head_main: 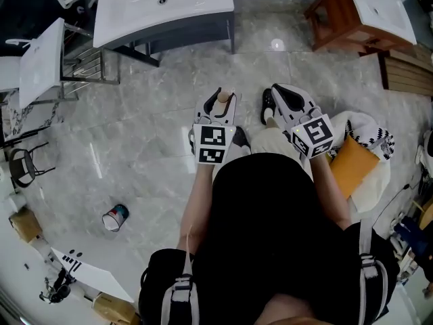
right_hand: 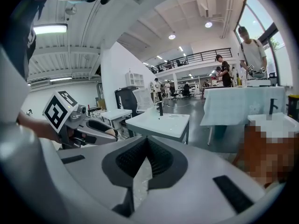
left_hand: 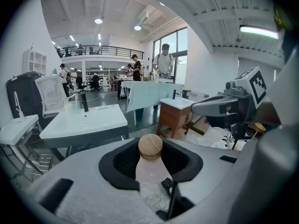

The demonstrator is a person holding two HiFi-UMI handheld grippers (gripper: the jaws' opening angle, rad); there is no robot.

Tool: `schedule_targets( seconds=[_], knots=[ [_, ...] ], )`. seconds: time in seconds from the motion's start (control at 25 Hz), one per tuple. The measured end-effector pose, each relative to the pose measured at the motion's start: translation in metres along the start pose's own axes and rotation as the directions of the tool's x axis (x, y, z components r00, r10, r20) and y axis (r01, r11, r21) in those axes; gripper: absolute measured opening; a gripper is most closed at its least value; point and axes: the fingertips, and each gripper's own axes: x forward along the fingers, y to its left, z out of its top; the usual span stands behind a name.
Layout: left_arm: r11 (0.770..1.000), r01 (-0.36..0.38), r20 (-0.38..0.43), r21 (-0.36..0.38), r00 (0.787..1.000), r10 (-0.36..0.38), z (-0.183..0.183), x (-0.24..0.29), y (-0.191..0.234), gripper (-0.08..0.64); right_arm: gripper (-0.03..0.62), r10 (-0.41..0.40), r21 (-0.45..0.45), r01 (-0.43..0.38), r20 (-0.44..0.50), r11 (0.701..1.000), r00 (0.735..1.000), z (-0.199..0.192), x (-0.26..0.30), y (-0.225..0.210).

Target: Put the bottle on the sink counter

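From my head view, the far left edge is cluttered and hard to read; a small can point(head_main: 115, 218) lies on its side on the grey floor point(head_main: 149, 127). The white sink counter point(head_main: 162, 9) stands at the top left, its far edge cut off by the frame.

The left hand-held gripper point(head_main: 220, 103) is clamped on the bottle point(head_main: 224, 97). From above I see only the bottle's tan cap poking out past the jaws; the rest is hidden under the hand-held gripper and its marker cube. In the left gripper view the hand-held gripper point(left_hand: 150, 158) has its black pads pressed against the bottle point(left_hand: 150, 169). The bottle has a round wood-coloured stopper, a pale, slightly pinkish translucent neck and a clear body that disappears below the jaws. It is held in the air above the floor, well apart from the counter point(left_hand: 84, 120) ahead.

The right hand-held gripper point(head_main: 287, 100) holds nothing. In the right gripper view its jaws point(right_hand: 145, 158) meet at the tips, with only a sliver of floor showing below. My black top blocks the lower middle of the head view.
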Motion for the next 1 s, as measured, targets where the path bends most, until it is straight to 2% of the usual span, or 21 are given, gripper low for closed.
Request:
schedule_targets(
  seconds=[0.2, 0.52, 0.76, 1.0],
  knots=[
    [1.000, 0.004, -0.019, 0.001, 1.000, -0.004, 0.018, 0.035, -0.004, 0.146, 0.005, 0.013, 0.013, -0.013, 0.006, 1.000, 1.000, 0.005, 0.013, -0.043],
    [0.999, -0.032, -0.037, -0.037, 0.999, 0.031, 0.039, 0.111, -0.009, 0.146, 0.005, 0.062, 0.029, -0.061, -0.026, 0.998, 0.998, 0.000, 0.042, -0.127],
    [0.997, -0.049, -0.105, -0.059, 0.994, 0.043, 0.028, 0.181, -0.012, 0.146, 0.005, 0.099, 0.060, -0.094, -0.087, 0.994, 0.991, -0.029, 0.071, -0.187],
    [0.997, -0.056, -0.167, -0.056, 0.985, 0.046, 0.001, 0.246, -0.007, 0.146, 0.005, 0.137, 0.084, -0.125, -0.155, 0.989, 0.978, -0.074, 0.105, -0.228]
  ],
)
